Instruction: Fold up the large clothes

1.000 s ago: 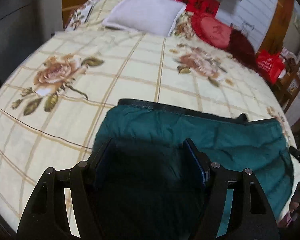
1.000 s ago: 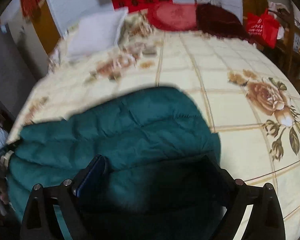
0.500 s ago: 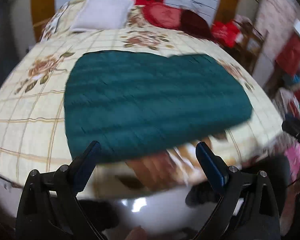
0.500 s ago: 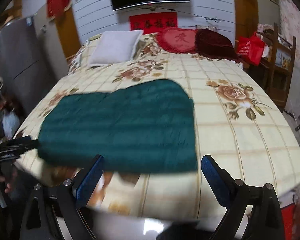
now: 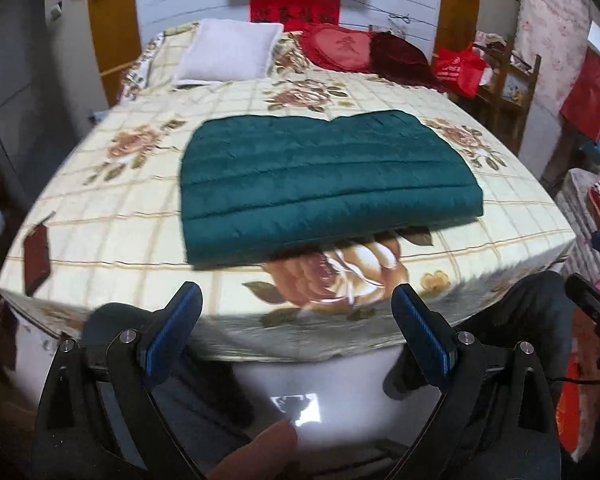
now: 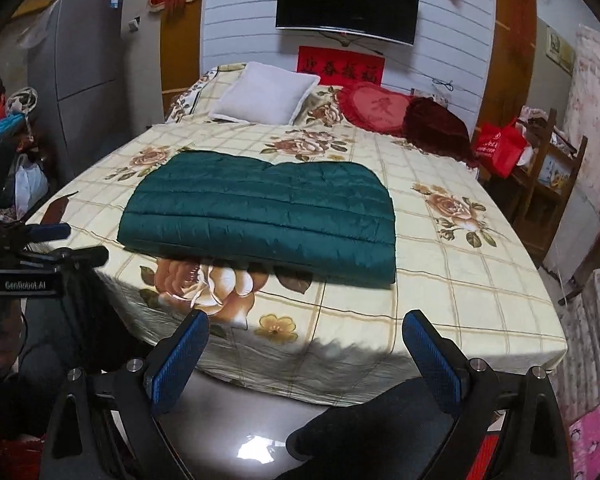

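- Left wrist view: the left gripper (image 5: 296, 320) hangs off the foot of the bed (image 5: 132, 208), jaws spread wide and holding nothing.
- The folded green quilted garment (image 5: 324, 176) lies flat on the bed, toward its foot end, well apart from the gripper.
- A white pillow (image 5: 230, 50) sits at the head of the bed.
- Right wrist view: the right gripper (image 6: 306, 346) is also off the bed's foot, jaws wide apart and empty.
- The green quilted garment (image 6: 264, 212) rests on the bed (image 6: 460, 280), partly covering a large printed rose (image 6: 204, 284).
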{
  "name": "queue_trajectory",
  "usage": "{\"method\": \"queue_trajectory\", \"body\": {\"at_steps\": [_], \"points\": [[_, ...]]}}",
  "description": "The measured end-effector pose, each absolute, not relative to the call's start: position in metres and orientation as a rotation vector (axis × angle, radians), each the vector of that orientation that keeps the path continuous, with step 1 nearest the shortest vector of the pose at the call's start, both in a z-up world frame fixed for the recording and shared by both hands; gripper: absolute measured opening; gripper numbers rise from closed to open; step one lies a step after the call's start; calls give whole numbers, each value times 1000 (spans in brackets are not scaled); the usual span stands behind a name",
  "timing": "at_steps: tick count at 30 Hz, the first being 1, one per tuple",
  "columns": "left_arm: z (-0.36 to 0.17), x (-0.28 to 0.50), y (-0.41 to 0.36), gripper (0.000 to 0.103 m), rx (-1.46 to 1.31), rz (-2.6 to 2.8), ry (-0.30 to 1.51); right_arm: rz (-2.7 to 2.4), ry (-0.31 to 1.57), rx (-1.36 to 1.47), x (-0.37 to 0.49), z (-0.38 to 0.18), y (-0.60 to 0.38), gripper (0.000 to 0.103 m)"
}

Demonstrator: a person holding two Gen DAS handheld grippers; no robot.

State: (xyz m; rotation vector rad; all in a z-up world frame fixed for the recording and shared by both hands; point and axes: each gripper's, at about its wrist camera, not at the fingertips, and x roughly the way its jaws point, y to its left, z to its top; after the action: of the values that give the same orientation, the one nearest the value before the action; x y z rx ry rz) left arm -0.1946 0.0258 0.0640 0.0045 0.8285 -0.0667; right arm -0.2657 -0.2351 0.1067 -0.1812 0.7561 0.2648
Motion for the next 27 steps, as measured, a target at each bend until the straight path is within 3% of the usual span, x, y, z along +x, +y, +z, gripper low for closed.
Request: {"method": "queue_trajectory", "body": {"at_steps": [27], "points": [[71,-206,10,96,19,-41,855,245,719,-112,-271,118,-250,96]]}}
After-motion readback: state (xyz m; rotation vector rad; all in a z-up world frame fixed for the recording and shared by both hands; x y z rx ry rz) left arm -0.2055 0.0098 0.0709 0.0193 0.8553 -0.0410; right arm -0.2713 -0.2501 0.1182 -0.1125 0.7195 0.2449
